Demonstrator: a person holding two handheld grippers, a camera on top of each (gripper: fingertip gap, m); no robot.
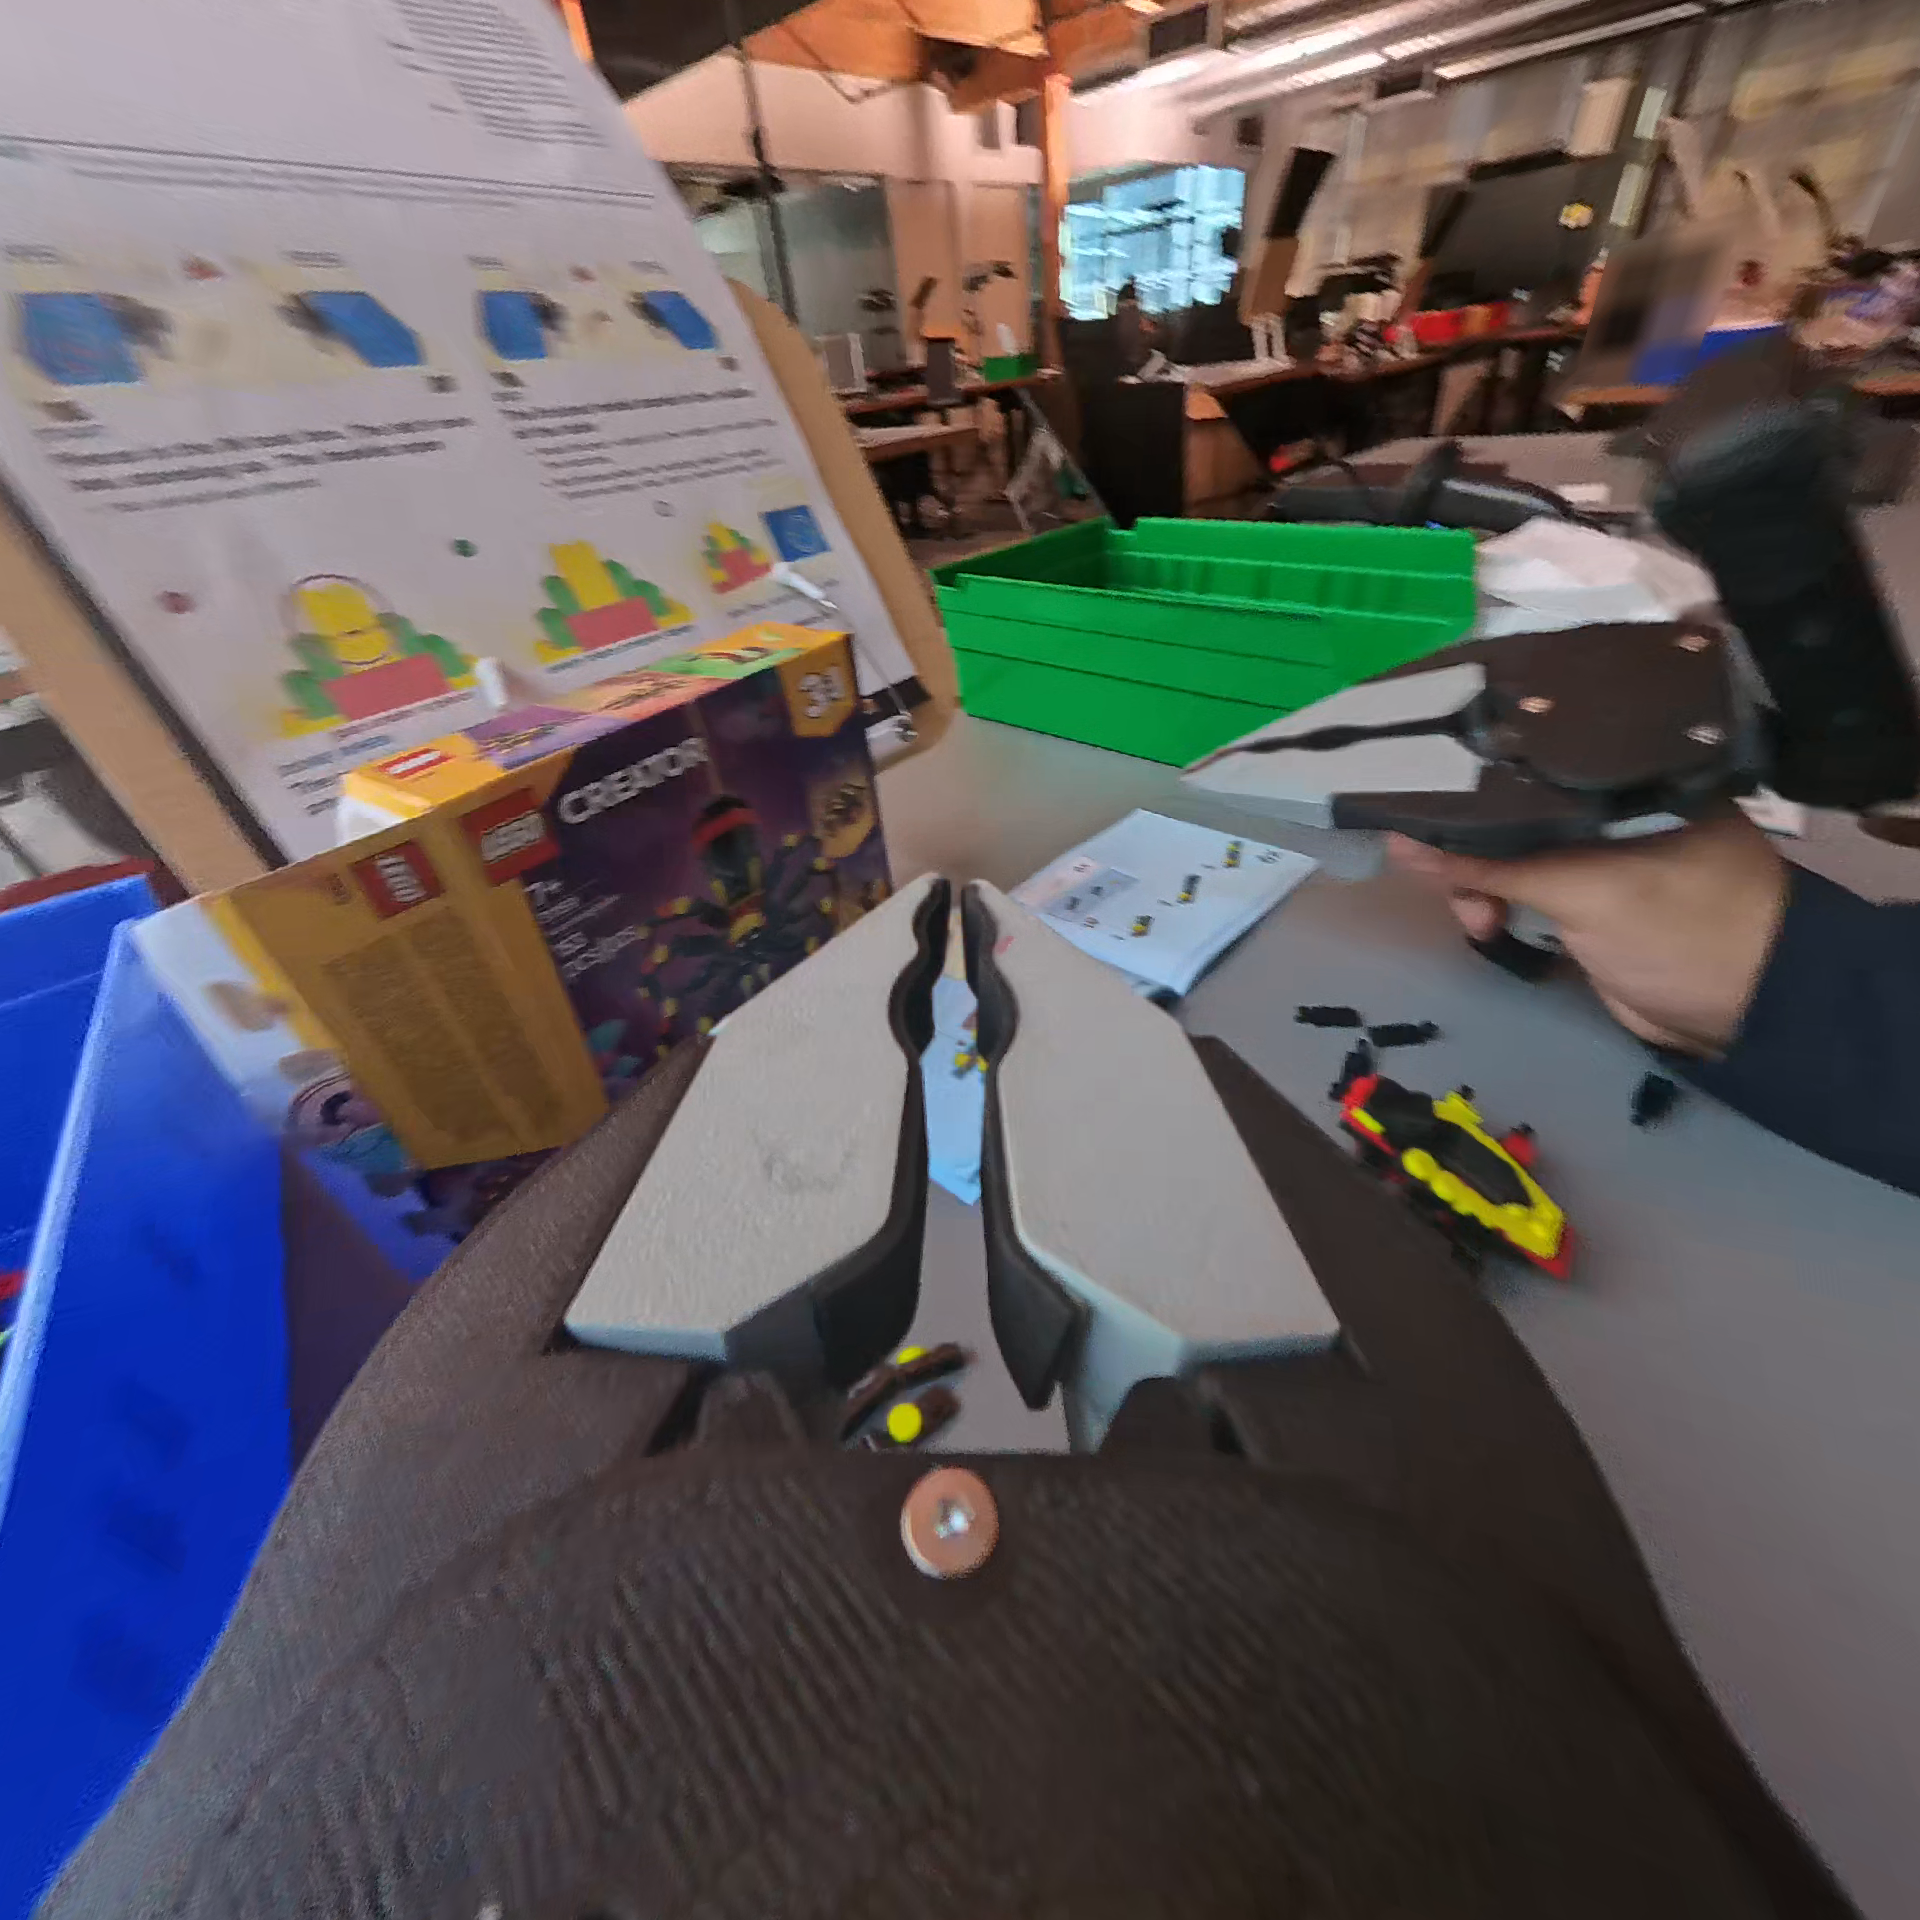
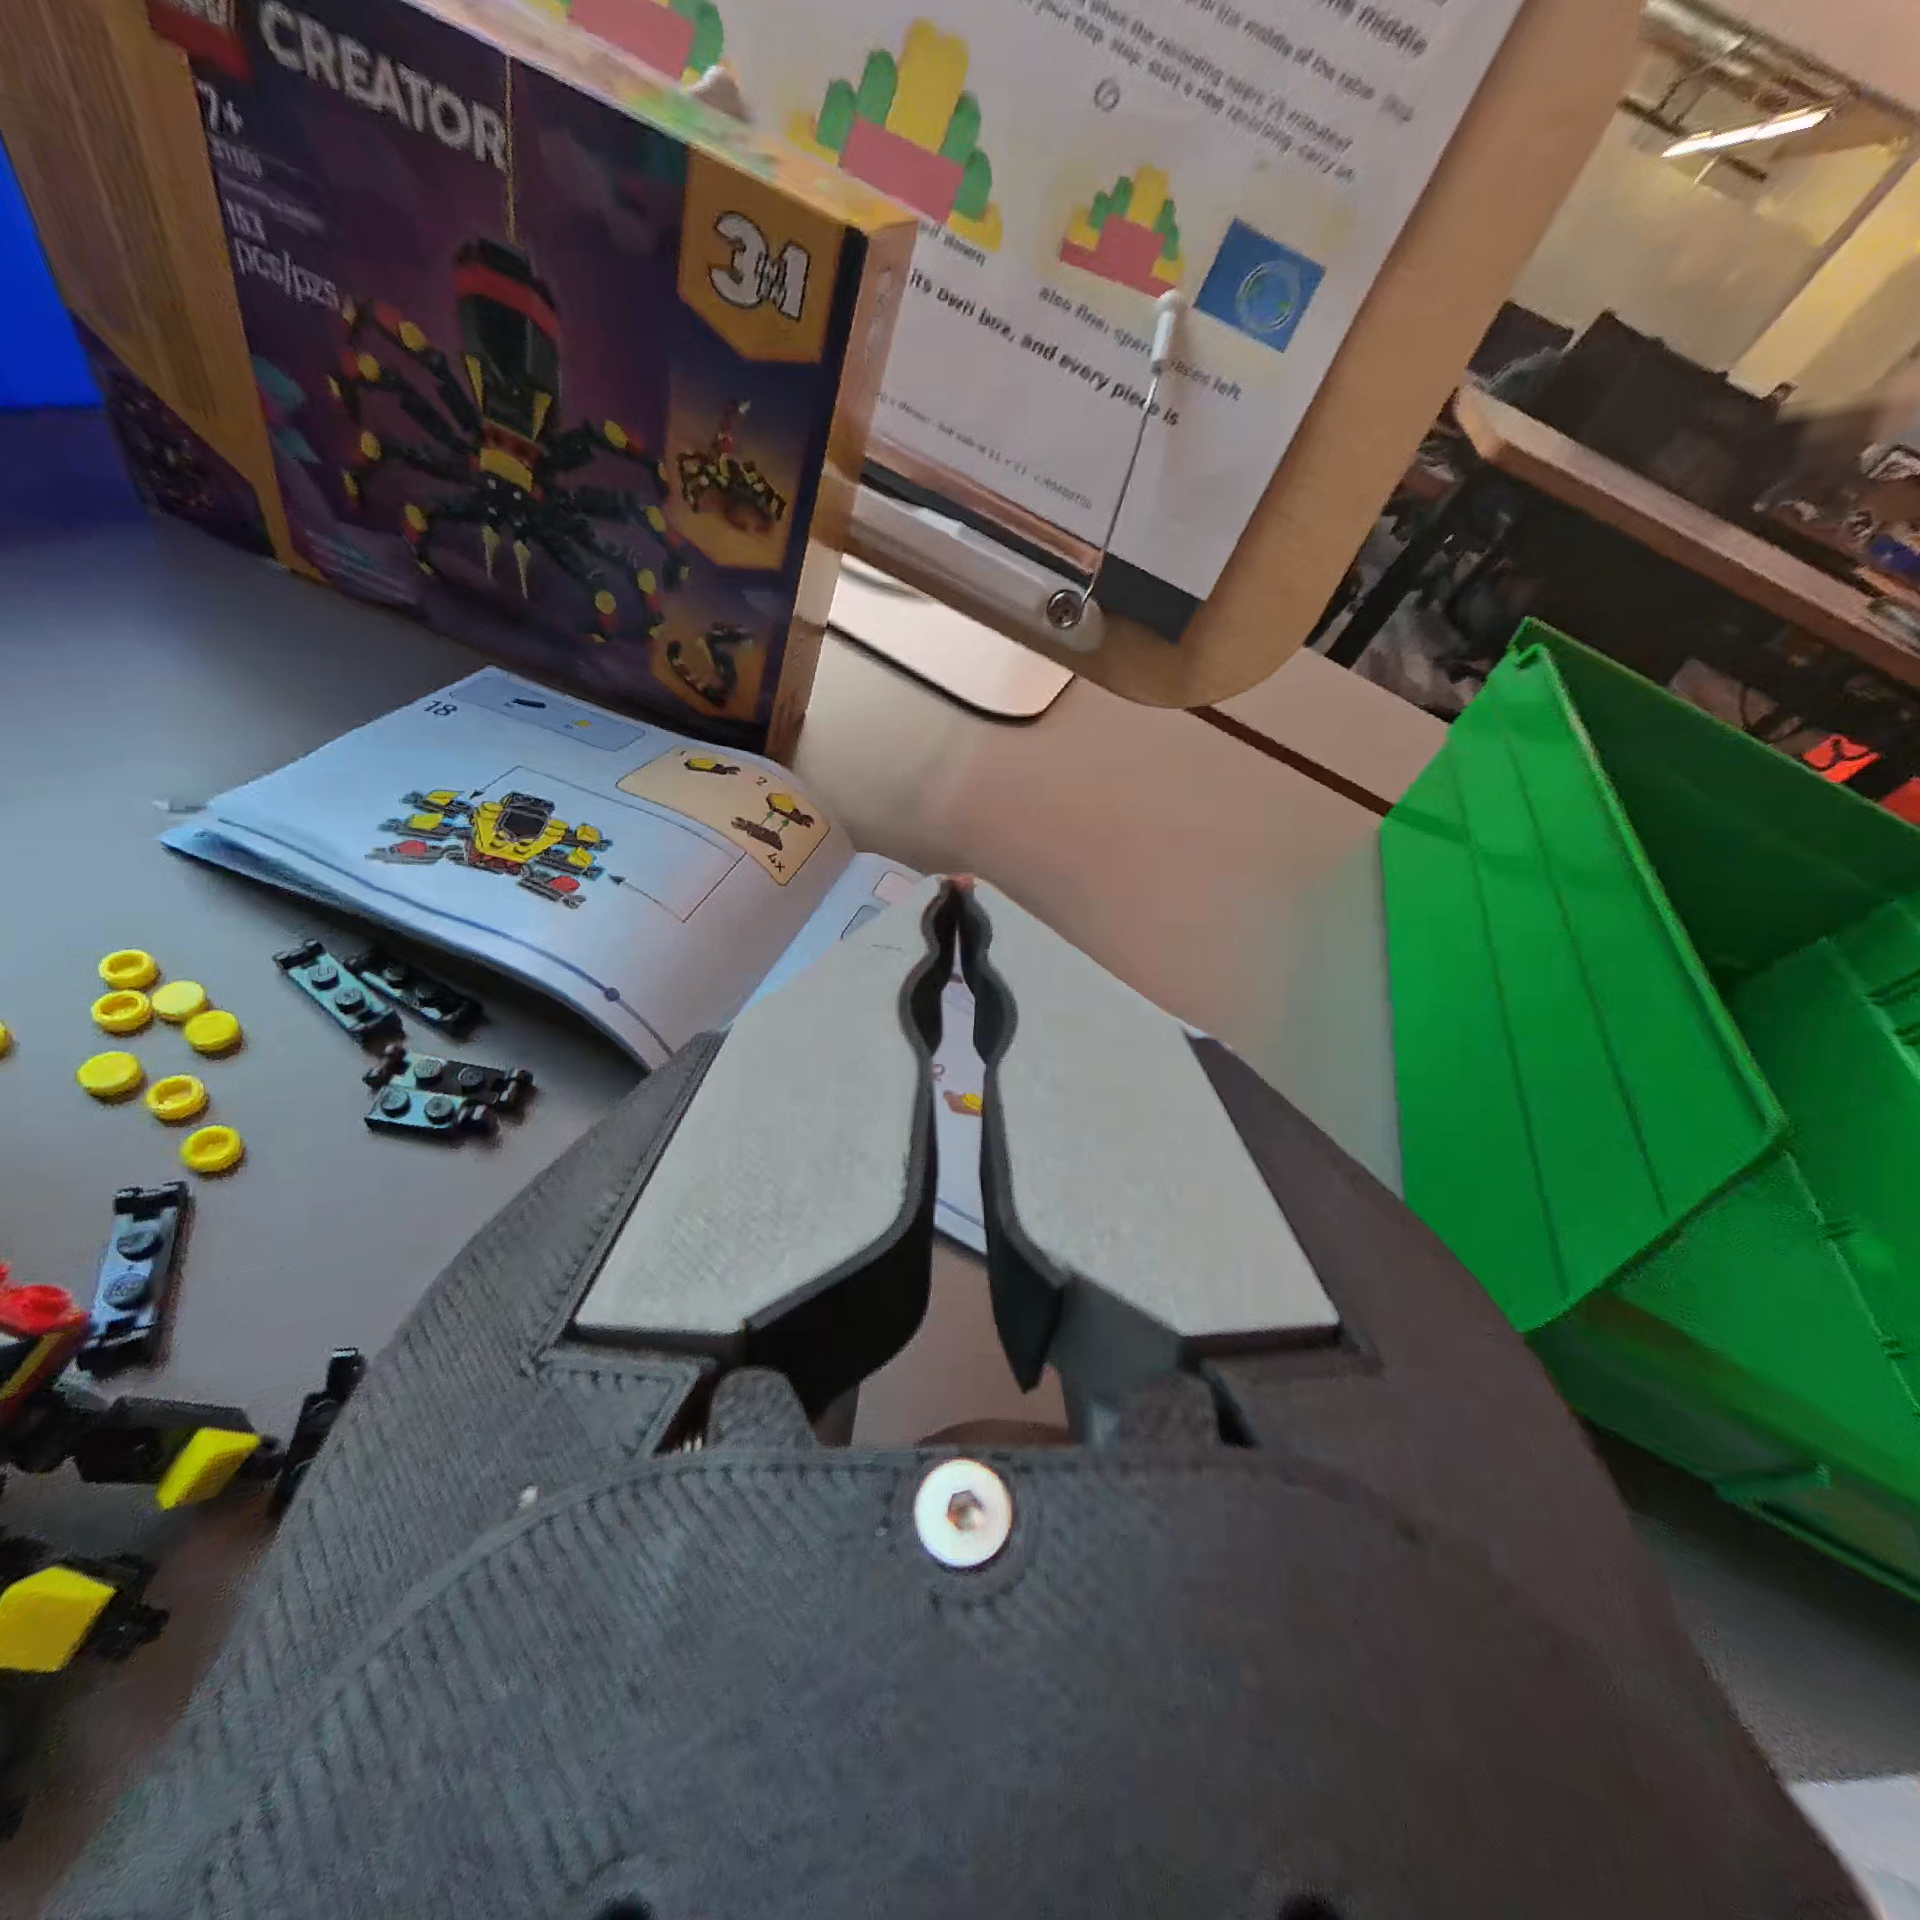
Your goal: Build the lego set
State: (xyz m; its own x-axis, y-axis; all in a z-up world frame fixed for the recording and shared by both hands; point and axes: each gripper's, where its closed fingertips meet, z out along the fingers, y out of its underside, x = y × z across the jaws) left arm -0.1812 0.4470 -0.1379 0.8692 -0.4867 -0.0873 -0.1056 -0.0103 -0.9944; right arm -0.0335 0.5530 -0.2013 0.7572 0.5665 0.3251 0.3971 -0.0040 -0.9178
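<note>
Tools point(image 1: 956, 894) point(image 2: 951, 894) closed, empty; booklet point(image 2: 499, 831) open

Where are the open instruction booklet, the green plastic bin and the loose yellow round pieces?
Open instruction booklet point(image 2: 488, 831): right wrist view, printed left page.
Green plastic bin point(image 2: 1558, 1039): right wrist view, outer side wall.
Loose yellow round pieces point(image 2: 177, 1096): right wrist view, one middle piece.

— What kind of place is this?
— A big open workroom, like a lab or an office. Long brown wooden desks point(image 1: 1382, 358) stand in rows far back, full of stuff.
— What else shows it?
— Long white ceiling lights point(image 1: 1351, 62), a tall bright window point(image 1: 1148, 244), and a green plastic bin point(image 1: 1195, 623) on the smooth grey table point(image 1: 1714, 1455).
</note>
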